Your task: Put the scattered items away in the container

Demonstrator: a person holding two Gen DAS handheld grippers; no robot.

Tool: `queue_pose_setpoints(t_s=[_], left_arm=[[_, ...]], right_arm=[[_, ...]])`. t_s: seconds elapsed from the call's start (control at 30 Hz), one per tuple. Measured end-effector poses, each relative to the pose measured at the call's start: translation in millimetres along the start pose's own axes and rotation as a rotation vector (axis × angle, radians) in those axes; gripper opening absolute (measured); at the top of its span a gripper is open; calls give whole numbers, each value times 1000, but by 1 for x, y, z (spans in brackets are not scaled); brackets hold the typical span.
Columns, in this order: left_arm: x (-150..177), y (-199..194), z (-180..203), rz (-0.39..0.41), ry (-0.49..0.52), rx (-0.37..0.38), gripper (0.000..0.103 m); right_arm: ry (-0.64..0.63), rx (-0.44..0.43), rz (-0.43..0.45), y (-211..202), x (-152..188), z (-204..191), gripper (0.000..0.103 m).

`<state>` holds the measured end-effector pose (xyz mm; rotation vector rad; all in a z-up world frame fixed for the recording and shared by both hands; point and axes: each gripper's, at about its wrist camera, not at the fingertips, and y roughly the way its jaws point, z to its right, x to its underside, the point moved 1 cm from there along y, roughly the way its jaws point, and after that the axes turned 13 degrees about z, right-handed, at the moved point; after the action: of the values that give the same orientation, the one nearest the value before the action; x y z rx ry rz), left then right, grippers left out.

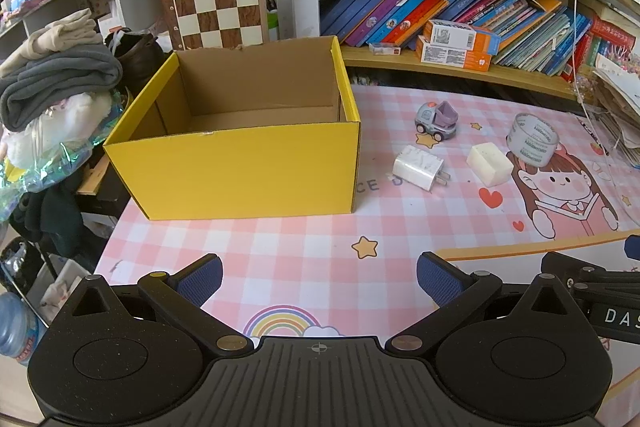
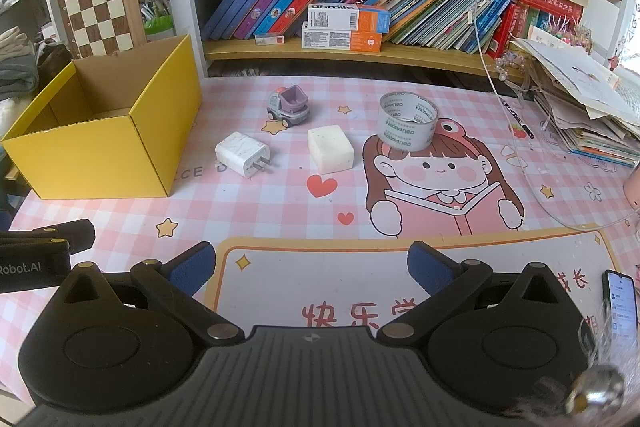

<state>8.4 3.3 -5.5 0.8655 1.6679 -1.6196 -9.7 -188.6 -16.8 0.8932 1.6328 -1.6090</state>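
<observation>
An open, empty yellow cardboard box (image 1: 240, 171) (image 2: 96, 155) stands on the left of the pink checked mat. To its right lie a white charger plug (image 1: 418, 167) (image 2: 242, 153), a grey-purple toy truck (image 1: 436, 121) (image 2: 289, 106), a white block (image 1: 490, 163) (image 2: 331, 148) and a roll of clear tape (image 1: 532, 139) (image 2: 407, 126). My left gripper (image 1: 319, 279) is open and empty, low over the mat in front of the box. My right gripper (image 2: 311, 273) is open and empty, near the front edge, well short of the items.
A bookshelf (image 2: 360, 51) full of books runs along the back. Folded clothes (image 1: 60, 75) pile left of the box. Stacked papers (image 2: 592, 115) and a white cable (image 2: 516, 147) lie at the right. A phone (image 2: 622, 301) rests at the front right.
</observation>
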Motion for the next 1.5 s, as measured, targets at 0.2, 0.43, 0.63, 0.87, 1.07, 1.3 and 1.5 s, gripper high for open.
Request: queue_pose_setpoints(t_s=[0.2,0.43,0.63,0.87,1.07,1.3,1.5], left_arm=[[0,1,1,-3,1,0,103],[0,2,1,-7,1,-1,103],[0,3,1,-11,-3,8,103],[1,3,3,-13,1,16,103],[1,4,4,-15,1,23,103],[-1,2,3,0,-14,45,103],[-1,3,4,-1,-14,53,103]], right_arm=[[1,-1,-2,1,0,0,103],[1,0,-3,2,0,0,103],[4,-1,-6,3,0,1,103],[3,-3,-10,4,1,1,103],[0,-6,-13,4,1,1,103],[-4,-10,-12,5,1,1,103],[-8,-12,-12,5,1,0,103]])
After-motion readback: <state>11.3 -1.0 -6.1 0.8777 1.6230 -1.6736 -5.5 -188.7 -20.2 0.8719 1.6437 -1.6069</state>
